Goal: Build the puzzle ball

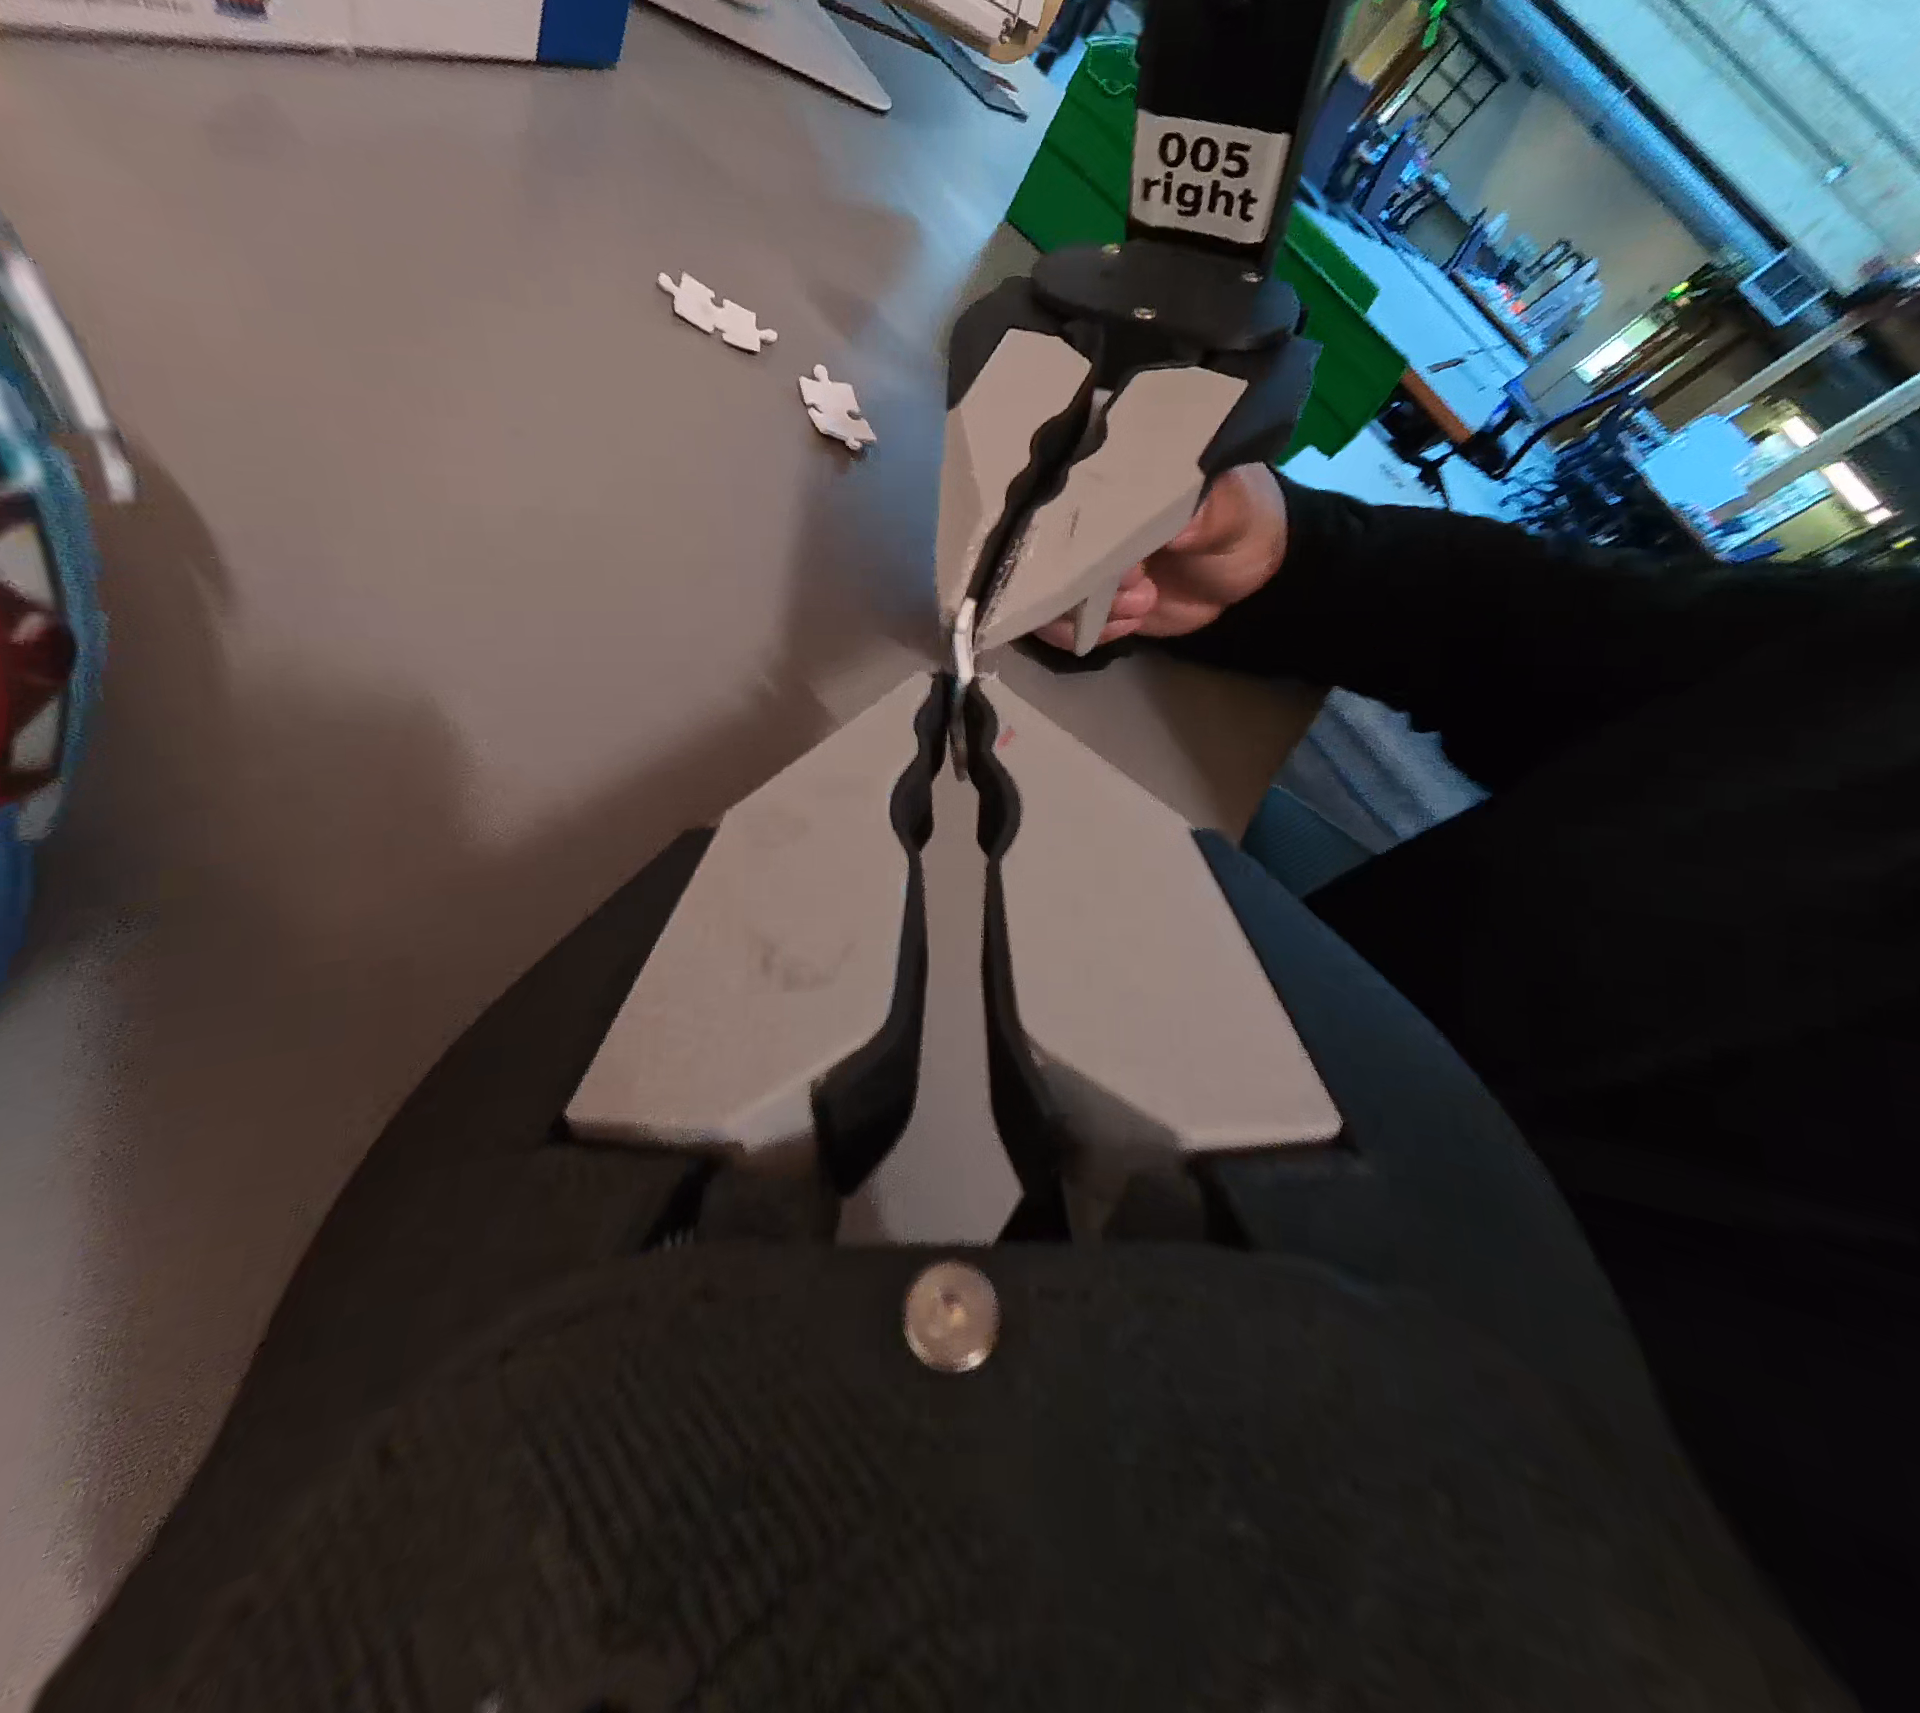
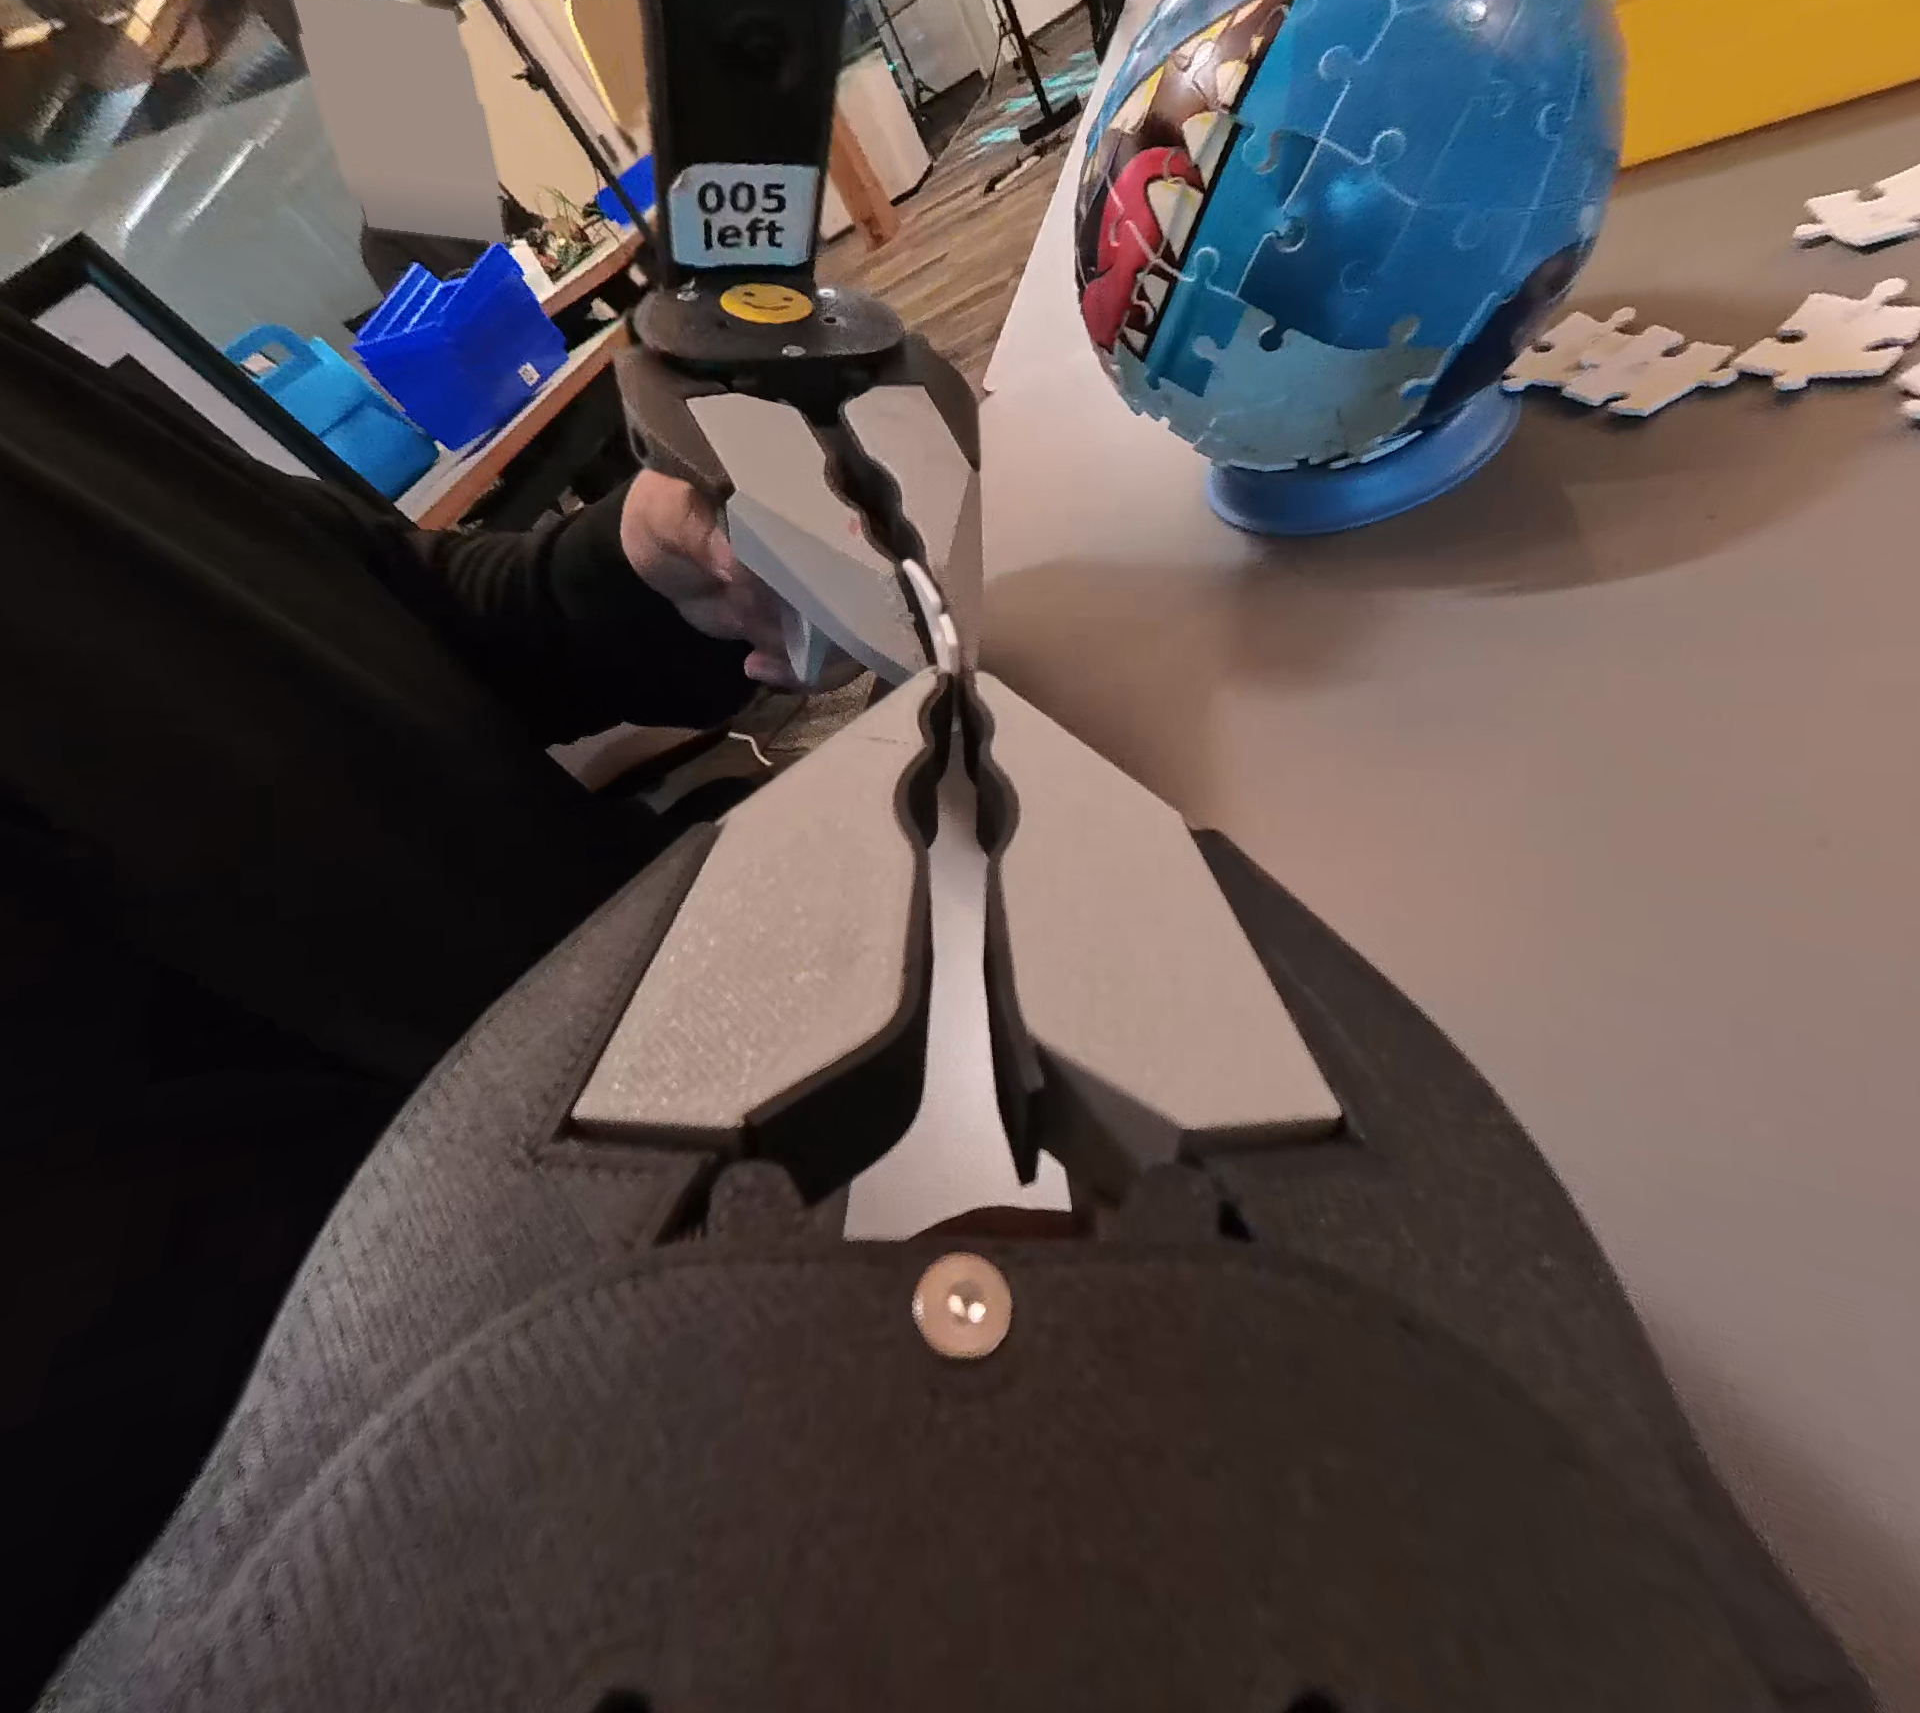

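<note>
The left gripper (image 1: 958, 695) and right gripper (image 2: 954, 689) meet tip to tip above the grey bench (image 2: 1455, 832), both clamped on white curved puzzle pieces (image 2: 938, 624), edge-on and mostly hidden. Beyond, the blue puzzle ball (image 2: 1351, 188) sits on its stand.

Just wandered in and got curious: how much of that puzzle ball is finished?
Most of the puzzle ball already stands assembled on its blue stand. In hand: the left hand-held gripper and right hand-held gripper meet tip to tip, pinching a white piece between them. Left: loose pieces on the table still need fitting.
</note>
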The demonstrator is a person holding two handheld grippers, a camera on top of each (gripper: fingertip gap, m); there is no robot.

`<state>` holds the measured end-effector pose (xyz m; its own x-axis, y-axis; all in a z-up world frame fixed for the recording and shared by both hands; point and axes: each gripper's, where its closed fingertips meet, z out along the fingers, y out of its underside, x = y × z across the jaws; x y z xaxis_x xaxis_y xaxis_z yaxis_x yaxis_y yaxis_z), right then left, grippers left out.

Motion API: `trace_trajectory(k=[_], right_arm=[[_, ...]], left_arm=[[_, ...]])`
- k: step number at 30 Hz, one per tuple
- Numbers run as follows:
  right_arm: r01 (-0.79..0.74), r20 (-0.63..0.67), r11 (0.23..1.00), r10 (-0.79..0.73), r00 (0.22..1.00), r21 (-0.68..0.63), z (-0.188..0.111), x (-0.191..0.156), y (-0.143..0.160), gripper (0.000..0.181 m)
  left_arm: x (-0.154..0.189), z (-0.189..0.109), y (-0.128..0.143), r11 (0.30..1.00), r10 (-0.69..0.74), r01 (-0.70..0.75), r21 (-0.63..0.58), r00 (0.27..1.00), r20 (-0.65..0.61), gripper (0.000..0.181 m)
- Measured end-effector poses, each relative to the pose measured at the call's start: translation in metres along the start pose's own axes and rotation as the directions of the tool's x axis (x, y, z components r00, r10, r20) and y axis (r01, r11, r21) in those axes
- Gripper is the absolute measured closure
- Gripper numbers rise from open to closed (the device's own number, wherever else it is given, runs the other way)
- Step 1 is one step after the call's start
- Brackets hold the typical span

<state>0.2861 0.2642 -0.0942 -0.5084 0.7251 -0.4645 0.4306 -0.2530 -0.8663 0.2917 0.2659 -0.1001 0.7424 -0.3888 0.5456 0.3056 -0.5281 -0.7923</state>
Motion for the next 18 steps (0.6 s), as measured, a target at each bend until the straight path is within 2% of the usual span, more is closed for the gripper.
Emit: trace_trajectory(k=[3, 4, 8, 11, 13, 14, 15, 18], right_arm=[[0.114, -0.055, 0.993, -0.116, 0.992, -0.034, -0.003, 0.003, 0.002, 0.181], [0.194, -0.077, 0.979, -0.199, 0.977, -0.063, -0.005, 0.003, 0.003, 0.171], [0.477, -0.11, 0.868, -0.492, 0.864, -0.138, -0.016, -0.005, 0.004, 0.163], [0.672, -0.194, 0.714, -0.7, 0.687, -0.199, -0.022, -0.007, -0.004, 0.165], [0.777, -0.203, 0.57, -0.822, 0.533, -0.267, -0.02, -0.013, -0.002, 0.18], [0.802, -0.215, 0.524, -0.851, 0.479, -0.288, -0.018, -0.015, -0.002, 0.181], [0.811, -0.217, 0.507, -0.861, 0.46, -0.292, -0.016, -0.018, -0.001, 0.18], [0.805, -0.202, 0.516, -0.856, 0.475, -0.294, -0.01, -0.021, 0.003, 0.167]], left_arm=[[-0.001, 0.001, 0.001, 0.992, -0.123, 0.123, -0.004, 0.991, -0.051, 0.181], [0.0, 0.001, 0.001, 0.988, -0.154, 0.154, -0.007, 0.986, -0.07, 0.181], [0.009, -0.002, -0.004, 0.966, -0.256, 0.258, -0.009, 0.953, -0.165, 0.181], [0.016, -0.005, -0.006, 0.942, -0.329, 0.334, -0.022, 0.914, -0.237, 0.181], [0.017, -0.005, -0.007, 0.929, -0.363, 0.37, -0.024, 0.896, -0.256, 0.181], [0.019, -0.005, -0.007, 0.923, -0.377, 0.384, -0.027, 0.886, -0.271, 0.181], [0.021, -0.005, -0.007, 0.919, -0.386, 0.394, -0.029, 0.879, -0.278, 0.181], [0.024, -0.003, -0.005, 0.918, -0.389, 0.394, -0.039, 0.877, -0.283, 0.181]])
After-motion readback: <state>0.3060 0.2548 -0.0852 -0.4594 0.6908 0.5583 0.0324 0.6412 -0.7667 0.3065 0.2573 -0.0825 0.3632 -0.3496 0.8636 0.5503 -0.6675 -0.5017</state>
